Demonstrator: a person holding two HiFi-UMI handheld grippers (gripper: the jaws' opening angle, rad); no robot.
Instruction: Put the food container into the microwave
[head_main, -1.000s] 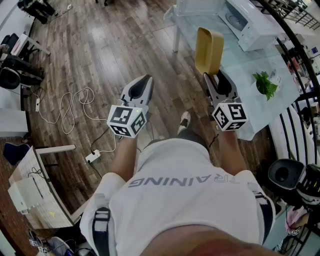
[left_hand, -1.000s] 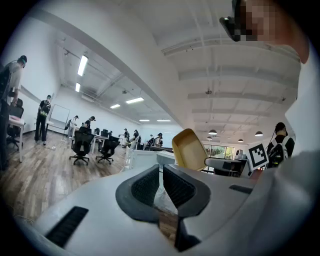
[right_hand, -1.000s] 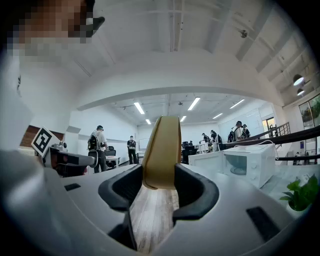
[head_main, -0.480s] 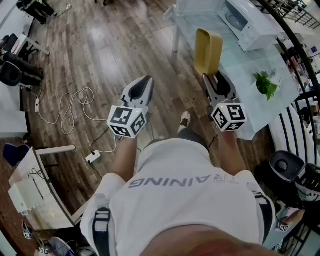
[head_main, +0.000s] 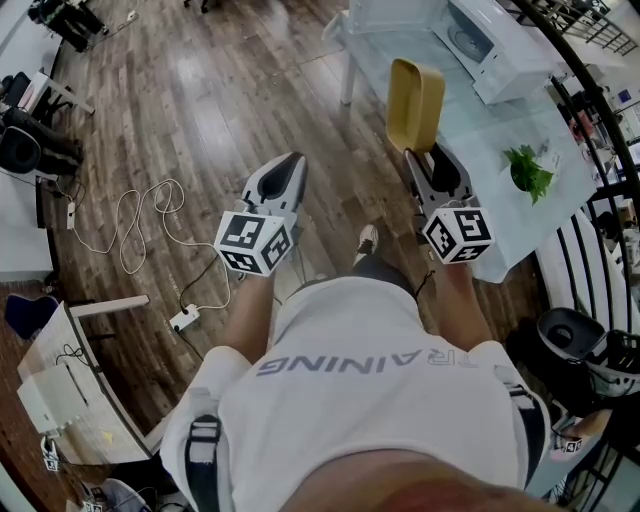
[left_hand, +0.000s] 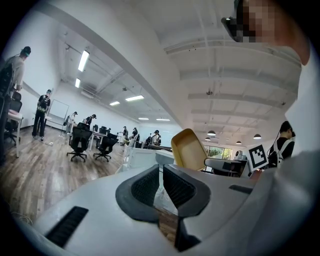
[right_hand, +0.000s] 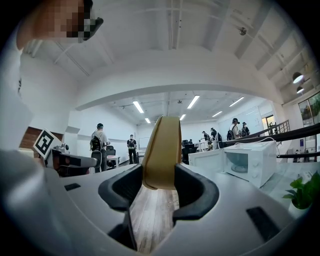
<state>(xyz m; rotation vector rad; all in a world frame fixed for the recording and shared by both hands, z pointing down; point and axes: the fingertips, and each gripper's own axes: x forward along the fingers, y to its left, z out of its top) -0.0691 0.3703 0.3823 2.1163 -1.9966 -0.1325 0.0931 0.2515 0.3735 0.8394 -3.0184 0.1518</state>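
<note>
- The right gripper (head_main: 428, 153) is clamped on the lower edge of the yellow food container (head_main: 417, 103). The container stands on edge above the jaws, its open side facing right.
- In the right gripper view, the container (right_hand: 162, 150) fills the gap between both pads of the gripper (right_hand: 160, 183).
- The container hangs over the bench's (head_main: 480, 135) left edge, well apart from the white microwave (head_main: 500, 45) at the far end.
- The left gripper (head_main: 294, 160) is off the bench's left edge, over wood floor. Its jaws (left_hand: 161, 172) are narrowed to a slit with nothing in it.
- A small green plant (head_main: 530, 170) stands near the bench's right edge.
- The person's white shirt (head_main: 350, 400) shows "RAINING" upside down, with the first letters lost in a fold.
- The microwave's far side is cut off by the picture's edge, and its controls are too small to read.
</note>
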